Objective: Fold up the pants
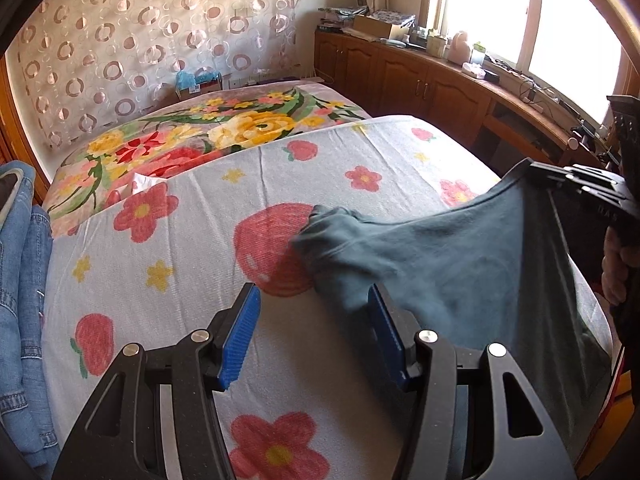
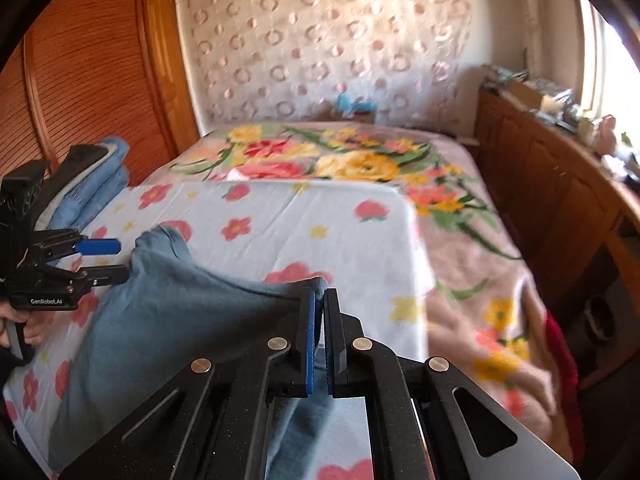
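Teal-blue pants hang over the flower-print sheet. They also show in the right wrist view. My right gripper is shut on one corner of the pants and lifts it; in the left wrist view it shows at the right edge. My left gripper is open, its blue pads wide apart, the right pad against the hanging cloth with nothing clamped. In the right wrist view it shows at the left, open beside the other end of the pants.
A stack of folded denim lies at the bed's left edge. A floral blanket covers the far bed. Wooden cabinets with clutter run under the window on the right. A wooden slatted door stands at the left.
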### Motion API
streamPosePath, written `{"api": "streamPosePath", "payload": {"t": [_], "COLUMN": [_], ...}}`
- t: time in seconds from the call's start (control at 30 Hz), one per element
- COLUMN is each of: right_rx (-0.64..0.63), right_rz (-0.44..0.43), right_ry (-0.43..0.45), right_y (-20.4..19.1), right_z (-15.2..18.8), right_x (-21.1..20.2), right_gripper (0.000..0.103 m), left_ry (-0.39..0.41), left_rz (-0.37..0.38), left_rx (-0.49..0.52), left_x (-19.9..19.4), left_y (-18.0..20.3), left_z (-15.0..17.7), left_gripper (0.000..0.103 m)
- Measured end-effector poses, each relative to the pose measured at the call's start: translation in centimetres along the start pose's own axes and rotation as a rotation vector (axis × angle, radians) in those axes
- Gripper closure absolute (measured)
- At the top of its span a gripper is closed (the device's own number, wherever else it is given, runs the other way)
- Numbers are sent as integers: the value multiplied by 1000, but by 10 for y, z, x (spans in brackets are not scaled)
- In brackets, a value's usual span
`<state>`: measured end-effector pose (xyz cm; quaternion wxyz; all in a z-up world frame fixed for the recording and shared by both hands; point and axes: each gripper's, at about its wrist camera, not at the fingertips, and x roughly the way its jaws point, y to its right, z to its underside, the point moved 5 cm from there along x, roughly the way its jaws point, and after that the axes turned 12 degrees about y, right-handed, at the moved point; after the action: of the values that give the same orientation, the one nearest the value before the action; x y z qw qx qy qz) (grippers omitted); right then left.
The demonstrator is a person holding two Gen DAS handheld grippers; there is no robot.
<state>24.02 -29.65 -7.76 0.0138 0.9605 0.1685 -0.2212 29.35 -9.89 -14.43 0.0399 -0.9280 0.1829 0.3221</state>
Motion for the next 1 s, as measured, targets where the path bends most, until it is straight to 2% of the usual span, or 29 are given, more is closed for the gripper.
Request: {"api": "streamPosePath", "payload": {"t": [0.13,0.33,0.4,0.43,0.47,0.53,1.0], "right_rx": [-3,-7,5,14,15,2,-7], "right_rz": [48,43,50,43,40,58,30], "right_ry": [-17,-78,-81,-76,-75,-52,34], "right_y": [15,17,12,13,7,6,-28], "right_z": [4,17,10,9,6,4,23], "right_x": [-5,6,11,9,10,4,-72], "right_gripper": [100,100,100,93,81,74,73], "left_ry": [1,-3,1,4,8,15,97], "left_rz": [3,8,11,12,12,14,18], "left_rx": [0,2,3,4,5,9,49], "left_x": [1,2,1,-1,-3,-9,-65], "left_y": [3,8,9,10,11,15,36], "left_z": [1,3,3,3,3,4,13], "left_gripper": [46,46,46,46,46,46,46]}}
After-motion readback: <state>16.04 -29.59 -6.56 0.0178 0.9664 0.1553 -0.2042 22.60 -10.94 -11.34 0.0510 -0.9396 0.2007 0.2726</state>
